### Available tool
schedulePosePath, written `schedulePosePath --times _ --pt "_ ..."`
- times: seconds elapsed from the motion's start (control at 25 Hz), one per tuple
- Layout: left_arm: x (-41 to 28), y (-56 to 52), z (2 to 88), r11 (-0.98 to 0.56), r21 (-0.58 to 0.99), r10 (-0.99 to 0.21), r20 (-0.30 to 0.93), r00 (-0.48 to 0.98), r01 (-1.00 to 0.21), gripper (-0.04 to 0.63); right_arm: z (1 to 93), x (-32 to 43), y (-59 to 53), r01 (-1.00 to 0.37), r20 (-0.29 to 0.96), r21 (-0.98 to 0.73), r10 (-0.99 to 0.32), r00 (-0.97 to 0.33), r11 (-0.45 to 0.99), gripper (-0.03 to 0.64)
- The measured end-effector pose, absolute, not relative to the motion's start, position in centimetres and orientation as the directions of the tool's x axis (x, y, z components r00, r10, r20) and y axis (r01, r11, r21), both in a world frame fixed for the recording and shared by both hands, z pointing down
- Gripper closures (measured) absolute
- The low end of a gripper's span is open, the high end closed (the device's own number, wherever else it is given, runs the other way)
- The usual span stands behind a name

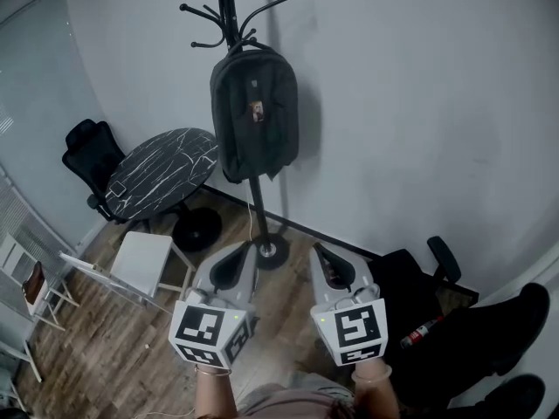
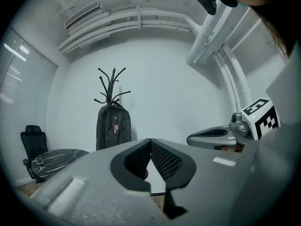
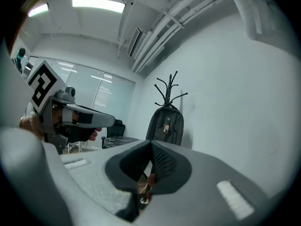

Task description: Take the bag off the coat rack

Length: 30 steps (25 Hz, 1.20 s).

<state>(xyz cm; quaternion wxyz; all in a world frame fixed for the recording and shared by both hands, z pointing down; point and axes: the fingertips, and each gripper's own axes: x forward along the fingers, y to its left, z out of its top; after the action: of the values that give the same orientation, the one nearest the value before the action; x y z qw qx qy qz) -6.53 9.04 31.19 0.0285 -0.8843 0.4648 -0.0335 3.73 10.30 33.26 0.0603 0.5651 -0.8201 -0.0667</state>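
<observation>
A dark grey backpack (image 1: 254, 112) hangs by its top loop from a black coat rack (image 1: 229, 7) that stands against the white wall. The same backpack (image 2: 113, 125) shows in the left gripper view and, in the right gripper view, as a backpack (image 3: 165, 125) well ahead of the jaws. My left gripper (image 1: 247, 248) and right gripper (image 1: 318, 249) are held side by side below the bag, near the rack's round base (image 1: 270, 251), both shut and empty. Neither touches the bag.
A round black marble-pattern table (image 1: 162, 172) stands left of the rack, with a black office chair (image 1: 93, 159) behind it and a white stool (image 1: 142, 262) in front. Another black chair (image 1: 419, 278) sits at the right by the wall. The floor is wood.
</observation>
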Motion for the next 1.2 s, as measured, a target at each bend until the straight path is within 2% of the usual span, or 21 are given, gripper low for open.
schedulePosePath --times 0.52,1.2 --pt "-6.7 4.6 32.3 -0.533 -0.082 -0.846 0.070 0.528 -0.842 0.586 33.7 4.8 5.4 -0.923 -0.018 0.150 -0.932 -0.362 0.355 0.615" --pt "-7.4 -6.5 32.5 -0.575 -0.081 -0.818 0.078 0.570 -0.814 0.586 34.3 3.4 -3.8 -0.930 0.020 0.087 -0.934 -0.357 0.358 0.615"
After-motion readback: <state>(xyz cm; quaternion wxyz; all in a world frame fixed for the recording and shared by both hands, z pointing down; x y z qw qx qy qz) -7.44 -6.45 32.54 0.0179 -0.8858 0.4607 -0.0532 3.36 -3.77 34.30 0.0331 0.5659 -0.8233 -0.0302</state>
